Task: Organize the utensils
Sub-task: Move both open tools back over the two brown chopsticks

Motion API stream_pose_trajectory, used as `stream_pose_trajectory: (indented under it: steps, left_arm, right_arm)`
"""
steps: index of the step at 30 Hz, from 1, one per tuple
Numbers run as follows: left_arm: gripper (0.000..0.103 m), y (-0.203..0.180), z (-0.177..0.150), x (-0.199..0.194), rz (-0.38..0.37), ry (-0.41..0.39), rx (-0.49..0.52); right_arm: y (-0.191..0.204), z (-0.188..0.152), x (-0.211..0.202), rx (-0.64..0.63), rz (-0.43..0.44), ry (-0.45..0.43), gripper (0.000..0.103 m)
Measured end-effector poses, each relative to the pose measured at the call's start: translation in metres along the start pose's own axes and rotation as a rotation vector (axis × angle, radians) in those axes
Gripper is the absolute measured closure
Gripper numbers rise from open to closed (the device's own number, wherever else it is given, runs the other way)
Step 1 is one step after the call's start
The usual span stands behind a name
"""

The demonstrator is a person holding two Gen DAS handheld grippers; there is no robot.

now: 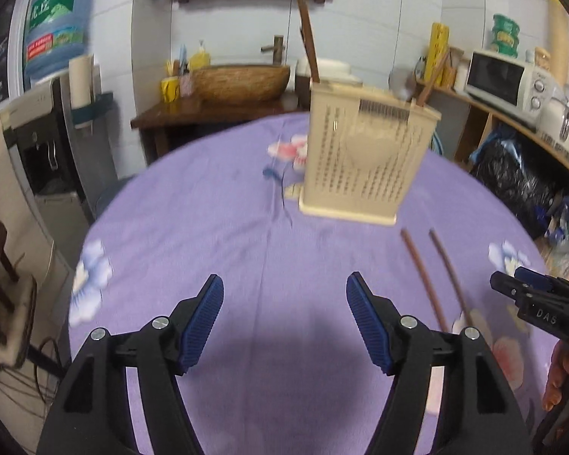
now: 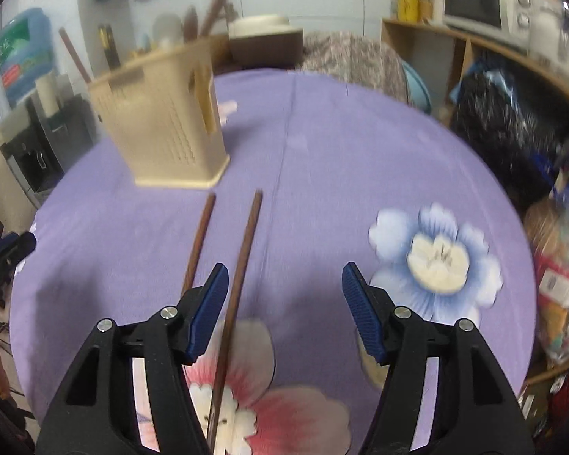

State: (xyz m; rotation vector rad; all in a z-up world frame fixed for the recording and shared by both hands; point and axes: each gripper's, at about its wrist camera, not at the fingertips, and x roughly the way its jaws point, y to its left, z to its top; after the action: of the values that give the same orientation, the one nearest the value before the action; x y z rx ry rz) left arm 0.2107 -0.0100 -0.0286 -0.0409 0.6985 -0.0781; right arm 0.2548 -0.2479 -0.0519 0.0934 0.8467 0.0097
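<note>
On the left we see a water cooler with a blue bottle on top, and behind the round tabletop, spread with a purple flowered cloth, a dark sideboard carrying a woven basin. Our left gripper hangs over bare cloth near the front edge, its blue-padded fingers spread wide with nothing between them. Further in, right of centre, stands the beige perforated utensil holder, upright on the tabletop, with one dark stick rising from its left rear corner and more handles showing at its right rear; the blur keeps us from saying just what those handles are. Just in front of the holder's right end lie two brown chopsticks on the cloth, side by side but apart, running from near the holder's base toward the front edge. In the right wrist view our right gripper is over their near ends, fingers parted and gripping nothing: the right-hand chopstick passes just inside the left finger, while the other chopstick runs outside and under that finger. Whether the pad touches either one we cannot tell. At the far right a wooden shelf holds a white microwave.
</note>
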Motion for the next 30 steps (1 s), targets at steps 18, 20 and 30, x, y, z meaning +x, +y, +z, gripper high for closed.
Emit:
stream_pose_trajectory:
  steps: [18, 20, 30]
  left_arm:
    - [0.036, -0.023, -0.022, 0.007, -0.041, 0.067, 0.037]
    - [0.036, -0.029, -0.022, 0.009, -0.046, 0.072, 0.047]
    - [0.037, -0.073, -0.021, 0.024, -0.140, 0.133, 0.121]
  right_arm:
    - [0.027, -0.025, 0.019, -0.062, -0.009, 0.074, 0.092]
    - [0.022, -0.027, 0.016, -0.057, -0.017, 0.071, 0.093]
    - [-0.013, -0.029, 0.009, -0.026, 0.012, 0.096, 0.091]
